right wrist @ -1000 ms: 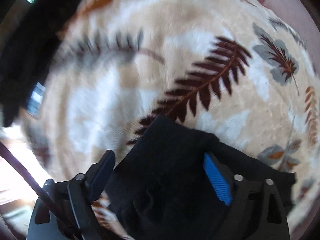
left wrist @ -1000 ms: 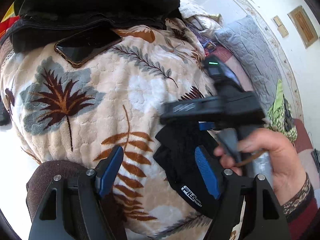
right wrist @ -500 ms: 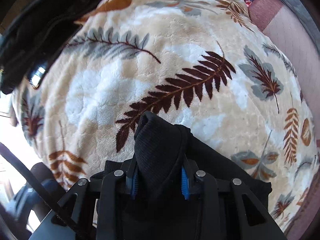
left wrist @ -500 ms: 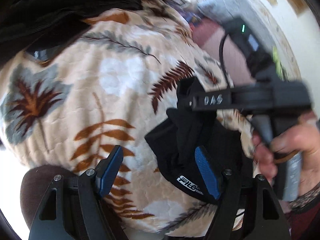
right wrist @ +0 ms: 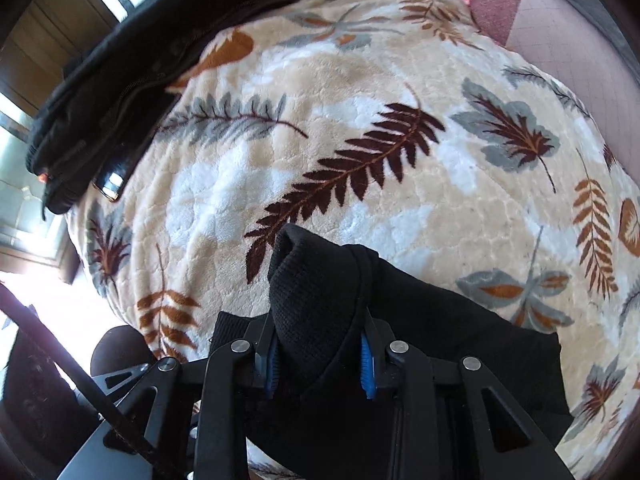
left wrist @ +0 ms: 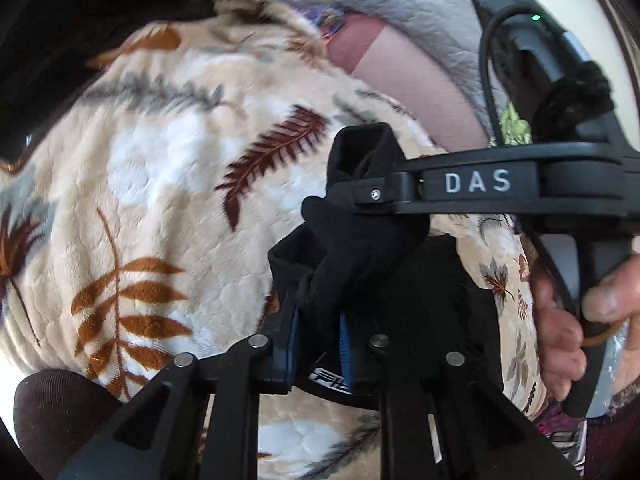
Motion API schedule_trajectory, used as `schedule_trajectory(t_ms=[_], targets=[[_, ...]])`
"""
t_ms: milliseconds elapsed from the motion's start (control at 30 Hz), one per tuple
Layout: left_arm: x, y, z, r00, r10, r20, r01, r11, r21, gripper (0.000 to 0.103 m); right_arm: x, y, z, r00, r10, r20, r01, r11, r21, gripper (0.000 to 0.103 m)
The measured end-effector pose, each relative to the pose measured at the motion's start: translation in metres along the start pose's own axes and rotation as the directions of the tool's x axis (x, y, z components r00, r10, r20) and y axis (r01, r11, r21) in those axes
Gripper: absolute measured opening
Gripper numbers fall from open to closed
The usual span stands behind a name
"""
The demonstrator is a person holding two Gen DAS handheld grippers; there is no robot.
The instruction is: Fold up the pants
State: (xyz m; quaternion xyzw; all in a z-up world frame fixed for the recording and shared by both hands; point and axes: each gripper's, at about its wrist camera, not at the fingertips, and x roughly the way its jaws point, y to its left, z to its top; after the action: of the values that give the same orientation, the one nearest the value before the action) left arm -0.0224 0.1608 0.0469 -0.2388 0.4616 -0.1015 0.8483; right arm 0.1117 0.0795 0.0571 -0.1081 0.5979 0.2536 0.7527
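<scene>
Both grippers are clamped on the black pants (left wrist: 372, 264), which sit bunched at the near edge of the leaf-print fleece blanket (left wrist: 168, 184).

Left gripper (left wrist: 318, 340): jaws narrow, blue pads (left wrist: 345, 350) pinching a fold of the fabric. A white logo on the pants shows just below the pads, too small to read.

Right gripper (right wrist: 320, 354): jaws narrow as well, pads (right wrist: 366, 368) squeezing a ribbed bunch of the pants (right wrist: 316, 288) that stands up above the fingertips. The rest of the garment spreads to the right and near side over the blanket (right wrist: 360, 80).

In the left wrist view the right gripper (left wrist: 360, 194) comes in from the right, marked "DAS", with a tuft of fabric poking out above its tip. The right hand (left wrist: 580, 320) is wrapped around its handle. A green LED is lit on the unit on top.

The two grip points are near each other on the same bunch of fabric.

Far left on the blanket: a dark jacket (right wrist: 132, 72), with a phone (right wrist: 110, 184) partly tucked under its edge. Far right: a pink sheet (right wrist: 560, 20) and a grey quilted pillow (left wrist: 420, 12).
</scene>
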Motion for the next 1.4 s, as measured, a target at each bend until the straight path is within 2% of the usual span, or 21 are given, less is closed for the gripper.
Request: schedule_trajectory(t_ms=[133, 300, 500, 633, 800, 900, 1000, 1100, 1233, 1333, 1400], targets=[[-0.011, -0.022, -0.002, 0.999, -0.026, 0.023, 0.026, 0.999, 0.021, 0.016, -0.02, -0.016, -0.013, 0.997, 0.053, 0.056, -0.055, 0.998, 0.042, 0.031], [-0.018, -0.065, -0.009, 0.999, -0.048, 0.017, 0.046, 0.994, 0.104, 0.016, -0.054, -0.038, -0.038, 0.986, 0.086, 0.143, -0.096, 0.993, 0.066, 0.031], [-0.002, -0.129, -0.025, 0.997, -0.075, -0.021, 0.078, 0.971, 0.227, 0.016, -0.088, -0.094, -0.084, 0.963, 0.122, 0.241, -0.16, 0.976, 0.145, 0.031], [0.022, -0.172, -0.041, 0.993, -0.099, -0.061, 0.113, 0.945, 0.307, 0.016, -0.095, -0.145, -0.122, 0.95, 0.136, 0.28, -0.207, 0.948, 0.24, 0.031], [0.053, -0.215, -0.065, 0.986, -0.094, -0.138, 0.141, 0.91, 0.39, 0.017, -0.088, -0.206, -0.174, 0.936, 0.151, 0.317, -0.268, 0.891, 0.366, 0.031], [0.053, -0.231, -0.075, 0.98, -0.106, -0.166, 0.169, 0.887, 0.431, 0.024, -0.08, -0.23, -0.197, 0.919, 0.182, 0.351, -0.322, 0.858, 0.4, 0.031], [0.04, -0.233, -0.078, 0.969, -0.149, -0.197, 0.223, 0.869, 0.442, 0.028, -0.075, -0.244, -0.213, 0.899, 0.202, 0.387, -0.366, 0.833, 0.416, 0.031], [0.024, -0.227, -0.072, 0.968, -0.173, -0.183, 0.236, 0.874, 0.425, 0.038, -0.07, -0.256, -0.224, 0.889, 0.205, 0.41, -0.386, 0.816, 0.429, 0.031], [0.008, -0.208, -0.057, 0.977, -0.172, -0.123, 0.207, 0.89, 0.406, 0.046, -0.068, -0.266, -0.232, 0.88, 0.199, 0.431, -0.394, 0.812, 0.431, 0.033], [0.013, -0.194, -0.044, 0.982, -0.151, -0.112, 0.181, 0.919, 0.349, 0.047, -0.069, -0.275, -0.242, 0.901, 0.125, 0.415, -0.33, 0.82, 0.468, 0.049], [0.025, -0.188, -0.041, 0.981, -0.143, -0.133, 0.18, 0.928, 0.327, 0.047, -0.075, -0.286, -0.253, 0.914, 0.037, 0.403, -0.267, 0.804, 0.532, 0.052]])
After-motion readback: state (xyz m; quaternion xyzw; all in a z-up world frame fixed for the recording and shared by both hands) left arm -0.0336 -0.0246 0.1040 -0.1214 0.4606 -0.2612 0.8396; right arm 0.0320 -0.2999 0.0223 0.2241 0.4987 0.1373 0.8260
